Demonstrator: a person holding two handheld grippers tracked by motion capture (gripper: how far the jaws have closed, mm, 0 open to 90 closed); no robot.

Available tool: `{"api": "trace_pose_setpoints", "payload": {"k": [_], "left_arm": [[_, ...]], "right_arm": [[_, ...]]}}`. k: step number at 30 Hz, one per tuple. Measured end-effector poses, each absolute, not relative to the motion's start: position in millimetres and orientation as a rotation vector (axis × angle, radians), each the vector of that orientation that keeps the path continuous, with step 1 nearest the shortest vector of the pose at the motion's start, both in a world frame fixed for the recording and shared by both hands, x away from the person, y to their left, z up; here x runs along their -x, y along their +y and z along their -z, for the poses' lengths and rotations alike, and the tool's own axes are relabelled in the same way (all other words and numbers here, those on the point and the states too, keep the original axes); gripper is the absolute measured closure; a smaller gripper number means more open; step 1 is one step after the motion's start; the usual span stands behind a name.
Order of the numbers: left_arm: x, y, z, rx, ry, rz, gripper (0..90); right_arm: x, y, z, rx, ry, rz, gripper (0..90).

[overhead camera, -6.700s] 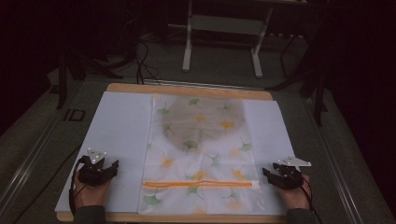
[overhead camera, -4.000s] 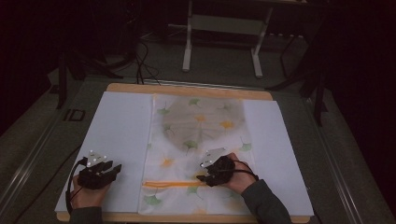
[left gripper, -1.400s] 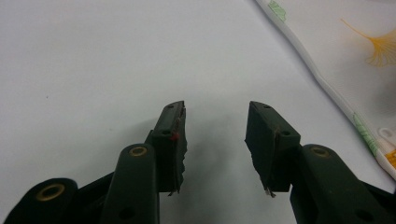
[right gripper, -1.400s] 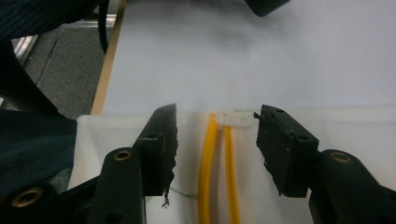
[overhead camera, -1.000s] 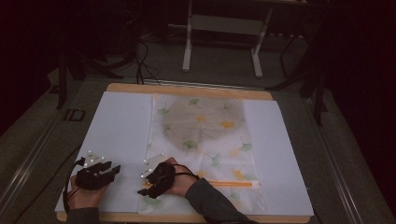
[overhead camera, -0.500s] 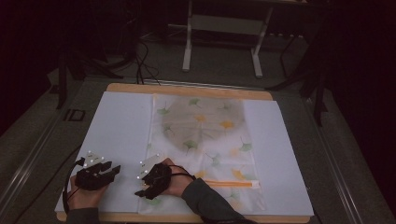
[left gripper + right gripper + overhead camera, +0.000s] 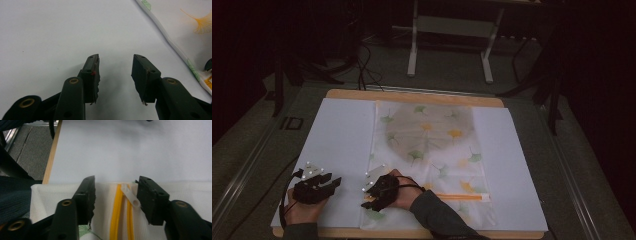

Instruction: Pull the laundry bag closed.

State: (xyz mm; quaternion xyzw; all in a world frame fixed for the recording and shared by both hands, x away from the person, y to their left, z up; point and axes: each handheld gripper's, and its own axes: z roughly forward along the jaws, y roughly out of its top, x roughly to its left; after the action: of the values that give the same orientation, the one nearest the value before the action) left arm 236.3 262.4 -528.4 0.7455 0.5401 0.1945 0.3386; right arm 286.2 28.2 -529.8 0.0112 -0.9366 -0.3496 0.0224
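Note:
A white mesh bag (image 7: 432, 135) printed with ginkgo leaves lies flat on a white sheet (image 7: 342, 140), its orange zipper (image 7: 459, 197) running along the near edge. My right gripper (image 7: 369, 200) sits at the zipper's left end. In the right gripper view its jaws (image 7: 115, 186) have just been closing and straddle the white zipper pull (image 7: 130, 195). The pull lies against the right jaw, with a gap to the left one. My left gripper (image 7: 333, 182) rests open on the sheet left of the bag, nothing between its jaws (image 7: 115, 65).
The sheet covers a wooden board (image 7: 412, 95) whose edge (image 7: 51, 157) runs just beyond the bag's corner. The bag's hem (image 7: 175, 42) passes to the right of my left jaws. Dark floor, cables and a stand's legs (image 7: 449, 45) lie beyond the table.
My right hand has crossed from the bag's right side along the zipper to its left end, where it has stayed for the last second. The left hand has not moved.

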Motion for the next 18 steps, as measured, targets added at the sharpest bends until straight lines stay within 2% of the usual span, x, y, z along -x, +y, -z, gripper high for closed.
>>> {"api": "trace_pose_setpoints", "payload": {"k": [11, 18], "left_arm": [[-236.2, 262.2, 528.6, -1.948, 1.406, -0.507, 57.4], [-236.2, 262.0, 528.8, -1.947, 1.406, -0.507, 57.4]], "right_arm": [[-287.4, 25.2, 527.2, -0.053, -2.945, 1.032, 67.9], [-289.6, 24.1, 525.3, -0.027, -2.943, 1.003, 75.1]]}}
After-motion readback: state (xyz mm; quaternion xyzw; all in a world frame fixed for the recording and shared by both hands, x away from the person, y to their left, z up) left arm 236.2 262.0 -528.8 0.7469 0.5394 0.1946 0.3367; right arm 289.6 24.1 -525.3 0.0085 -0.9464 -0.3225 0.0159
